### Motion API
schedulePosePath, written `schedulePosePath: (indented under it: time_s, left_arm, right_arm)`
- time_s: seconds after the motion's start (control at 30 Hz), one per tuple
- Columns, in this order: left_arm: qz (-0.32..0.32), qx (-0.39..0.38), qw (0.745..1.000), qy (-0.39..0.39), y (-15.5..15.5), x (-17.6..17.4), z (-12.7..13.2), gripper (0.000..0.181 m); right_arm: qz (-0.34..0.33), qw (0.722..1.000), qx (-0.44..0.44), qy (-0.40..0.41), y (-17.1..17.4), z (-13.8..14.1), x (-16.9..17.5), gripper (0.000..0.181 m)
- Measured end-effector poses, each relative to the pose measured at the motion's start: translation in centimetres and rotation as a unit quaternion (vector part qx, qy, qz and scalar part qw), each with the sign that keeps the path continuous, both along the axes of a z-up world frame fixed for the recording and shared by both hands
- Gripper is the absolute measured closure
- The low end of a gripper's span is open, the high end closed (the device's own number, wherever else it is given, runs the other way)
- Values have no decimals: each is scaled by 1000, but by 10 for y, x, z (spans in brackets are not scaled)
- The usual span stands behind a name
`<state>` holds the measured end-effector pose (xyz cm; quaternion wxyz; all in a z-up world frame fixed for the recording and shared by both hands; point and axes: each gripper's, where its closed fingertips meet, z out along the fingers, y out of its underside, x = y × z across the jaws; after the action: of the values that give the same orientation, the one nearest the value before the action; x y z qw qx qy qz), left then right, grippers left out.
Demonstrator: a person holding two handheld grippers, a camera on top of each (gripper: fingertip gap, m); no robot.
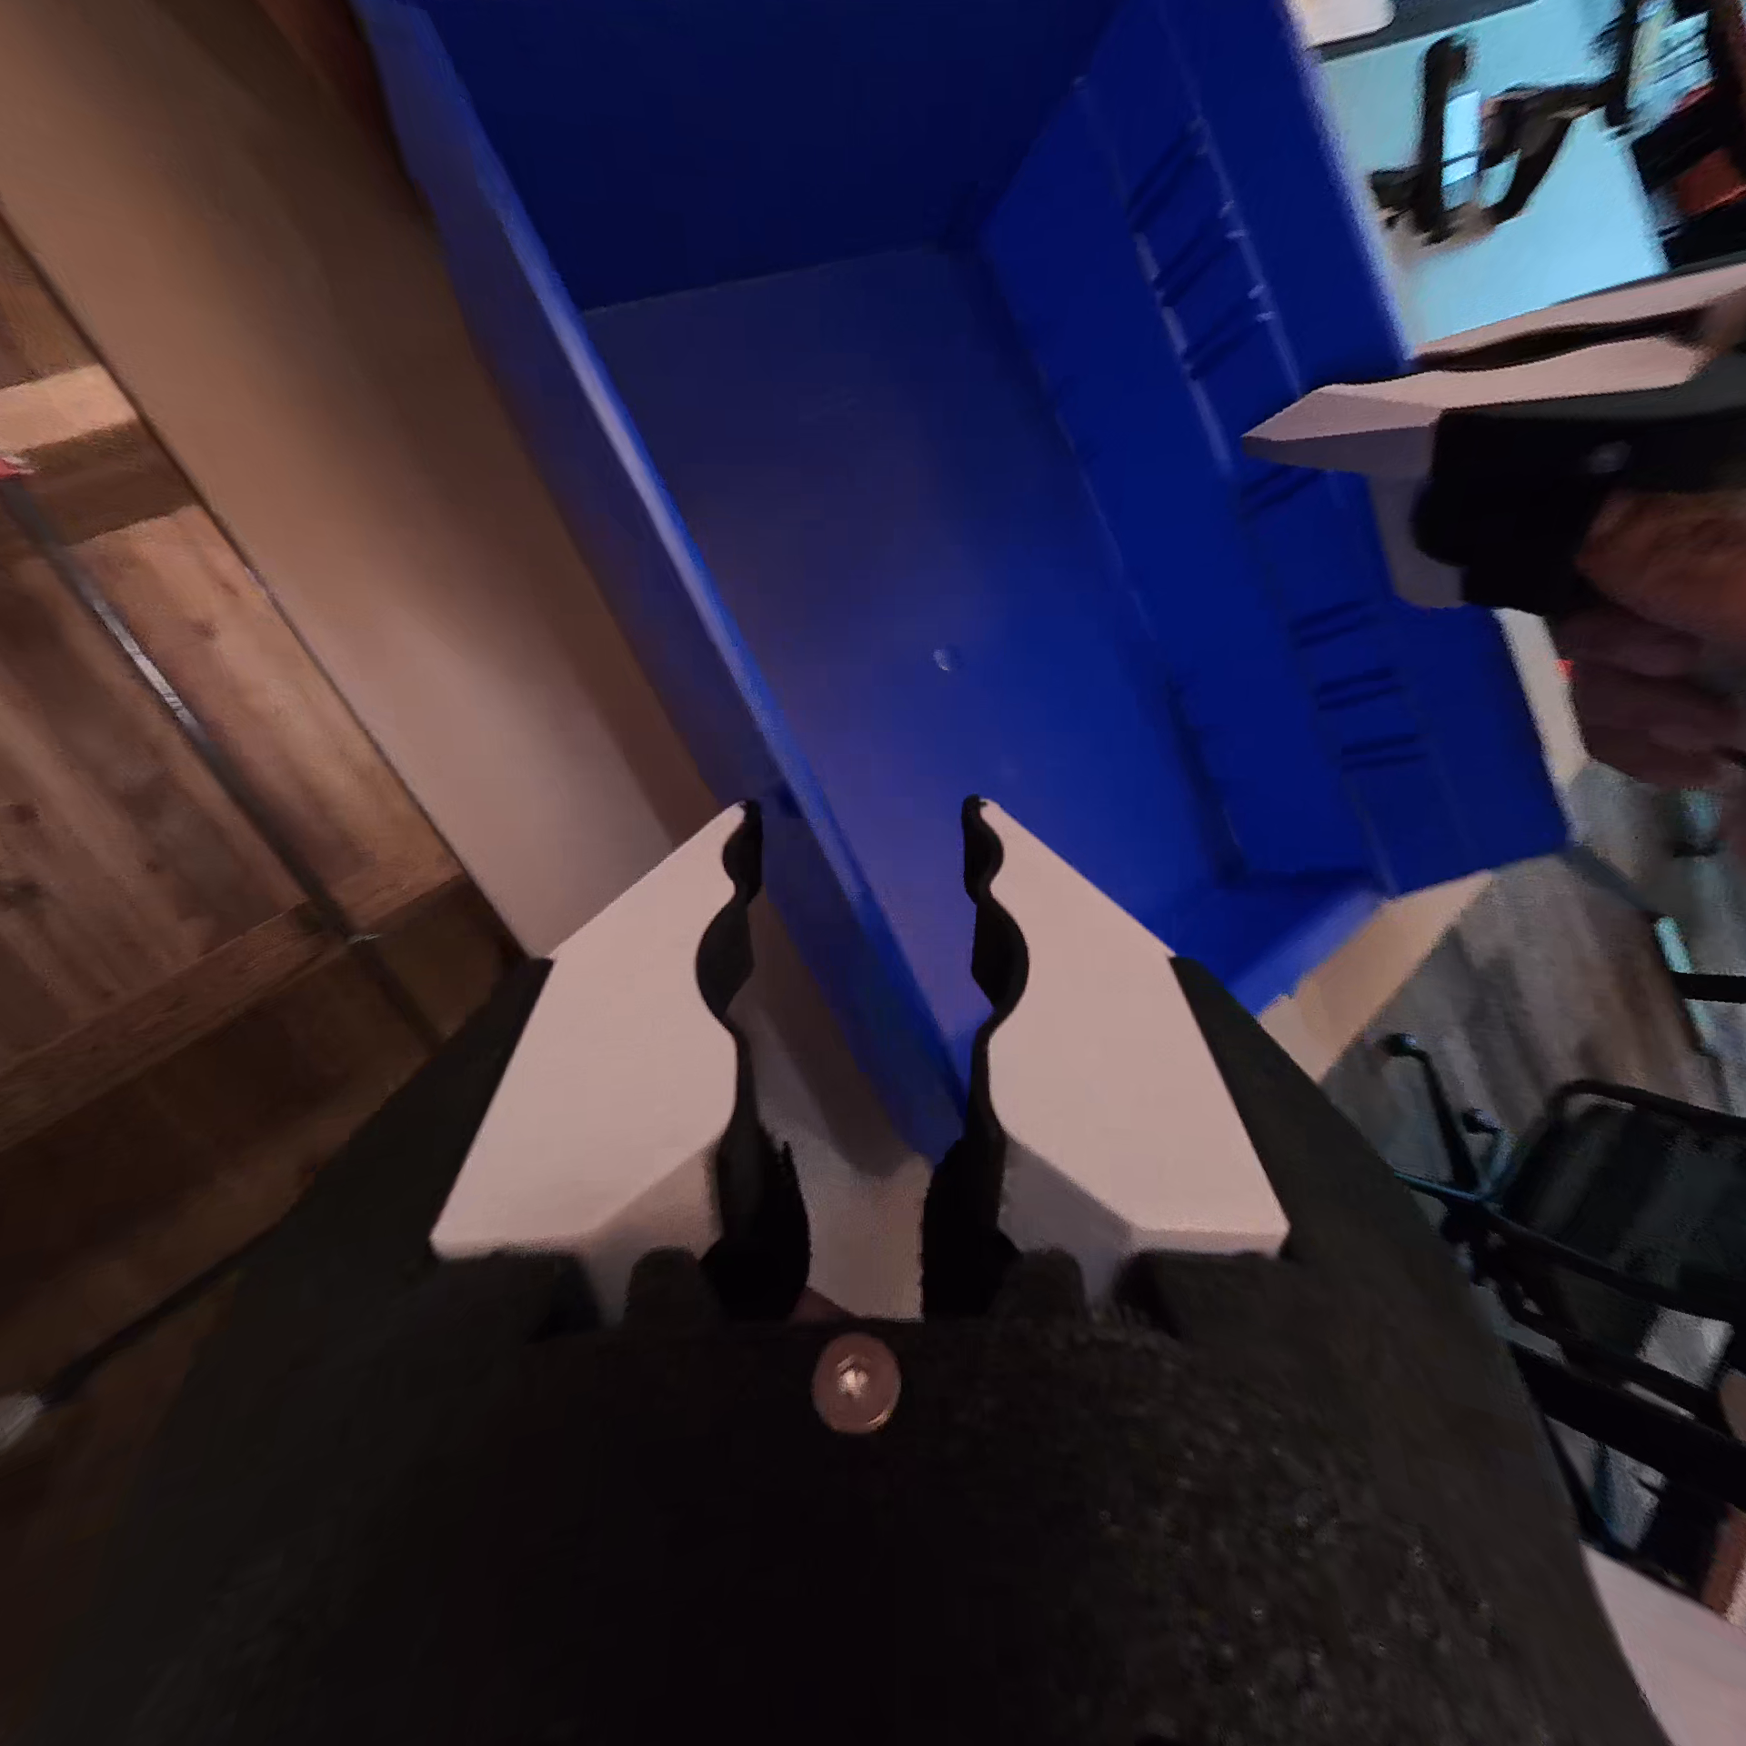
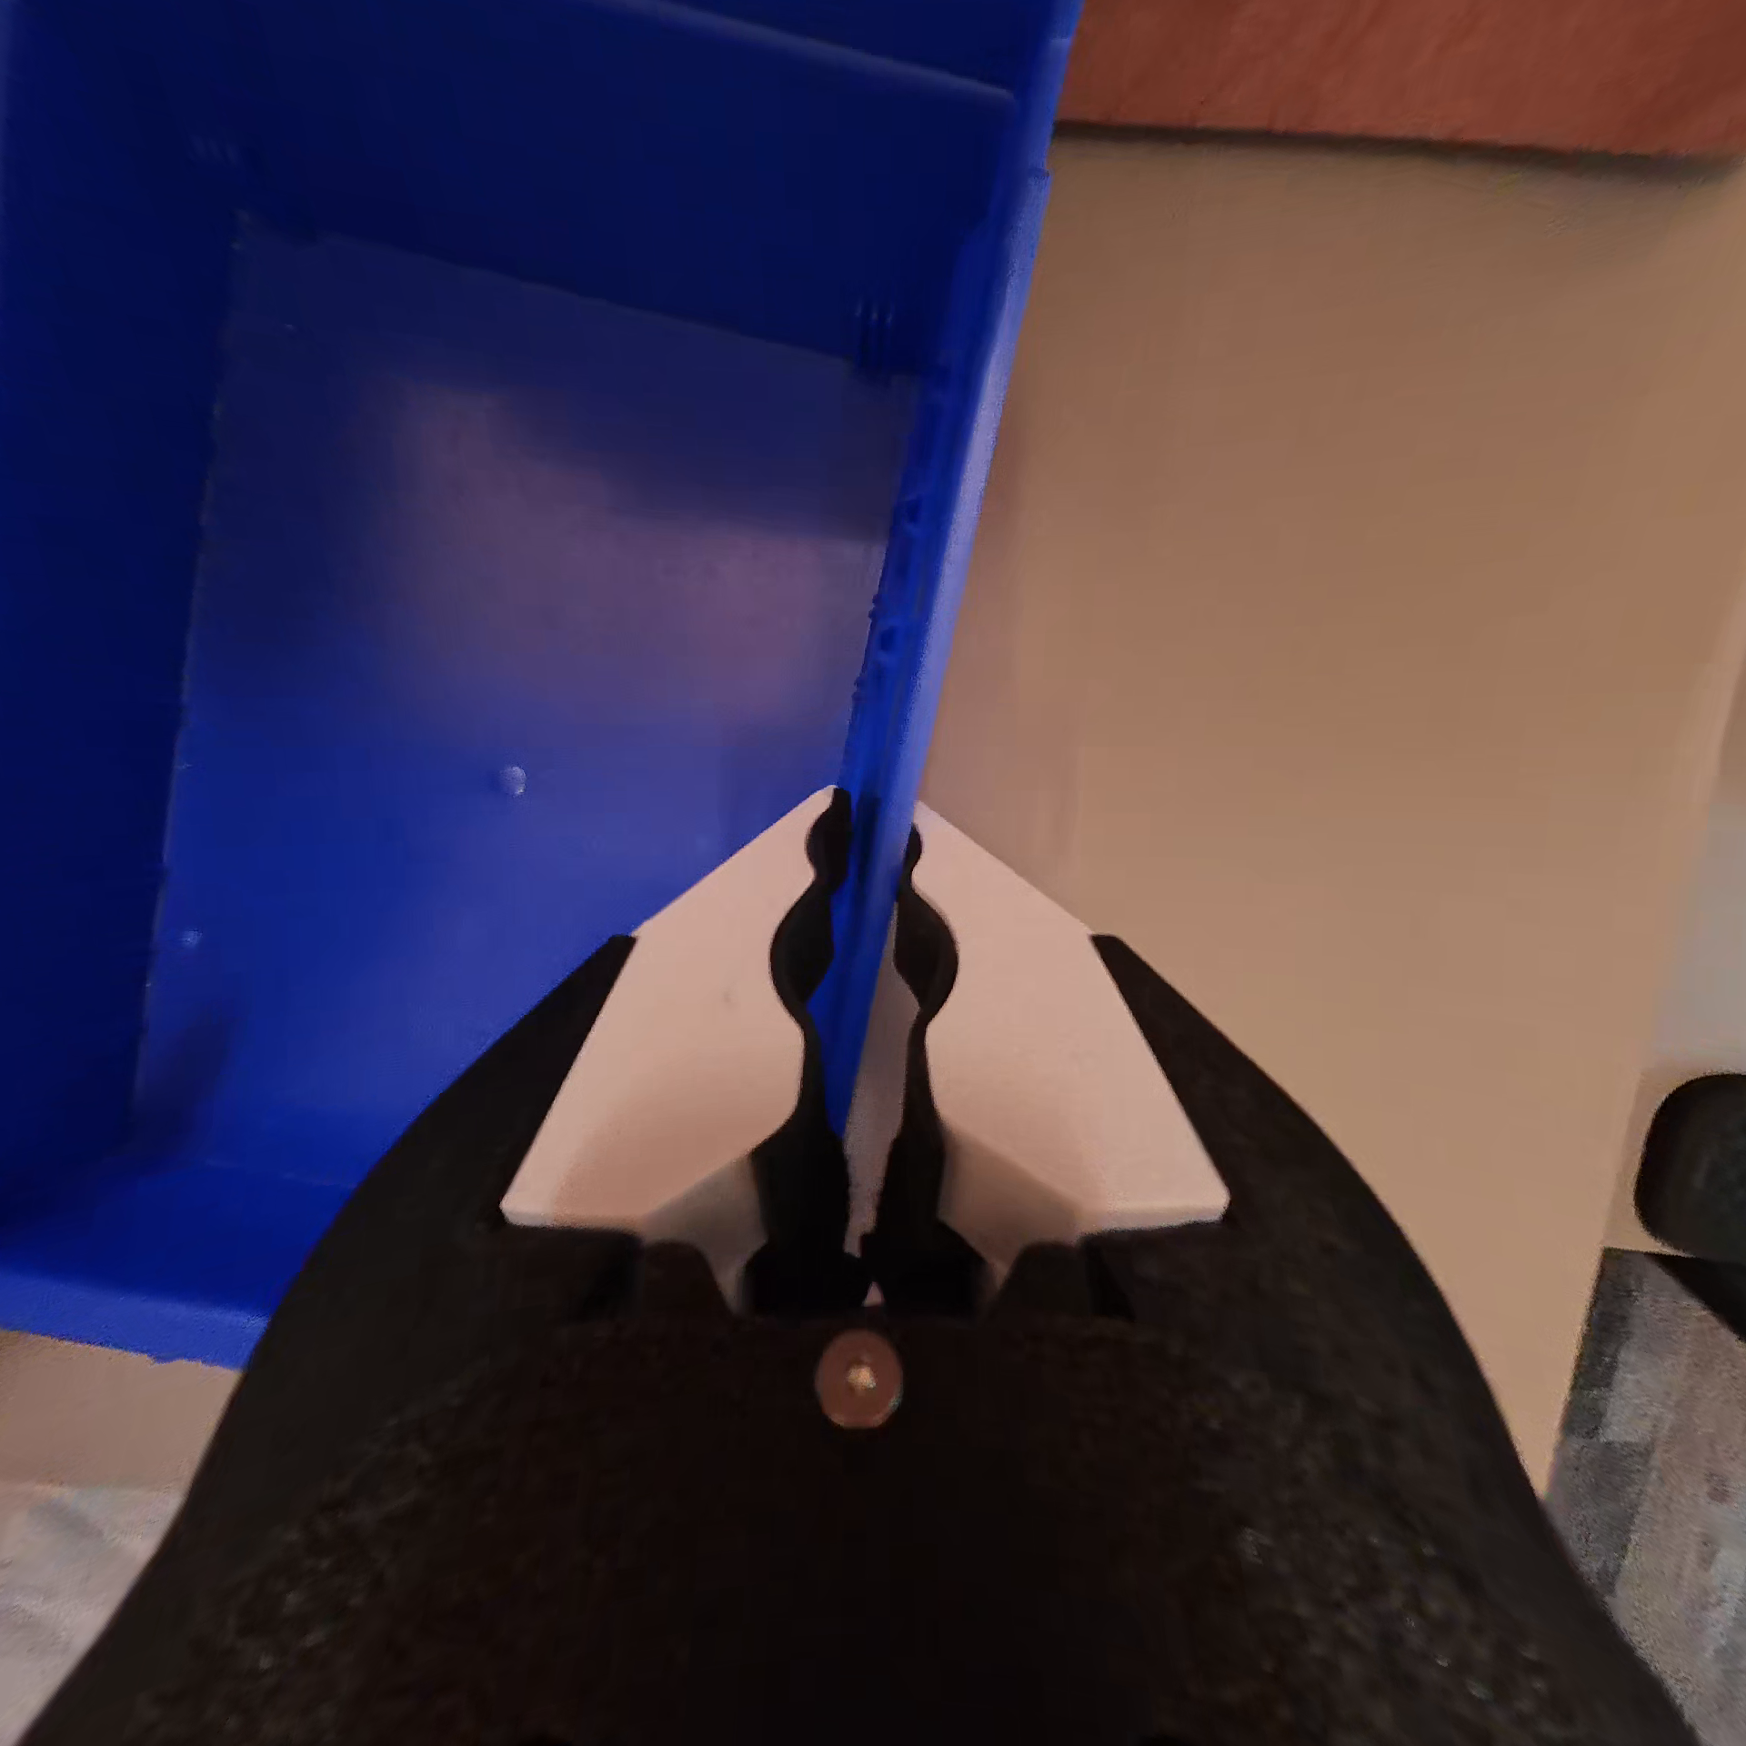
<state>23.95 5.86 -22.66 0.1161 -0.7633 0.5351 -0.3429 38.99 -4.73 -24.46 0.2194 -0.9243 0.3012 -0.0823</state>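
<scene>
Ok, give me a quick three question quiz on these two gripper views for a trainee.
1. True or false: the blue bin has things inside.
2. Which gripper is clamped on the bin's wall: left gripper or right gripper?
3. What surface does the bin sit on?

Key: 1 false, it looks empty. 2 the right one; the left one's fingers stand apart around the other wall. 3 a pale table.
</scene>
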Motion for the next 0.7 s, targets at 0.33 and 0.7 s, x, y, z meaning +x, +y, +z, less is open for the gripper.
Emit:
schedulePosePath:
  time_s: [0.33,0.7]
  left_arm:
    - [181,73,974,-112,178,-259,93,137]
    - [288,51,954,-70,291,-480,56,138]
  right_arm:
    - [39,972,190,-130,27,107,-76,136]
    - [16,995,82,-54,64,0,-238,131]
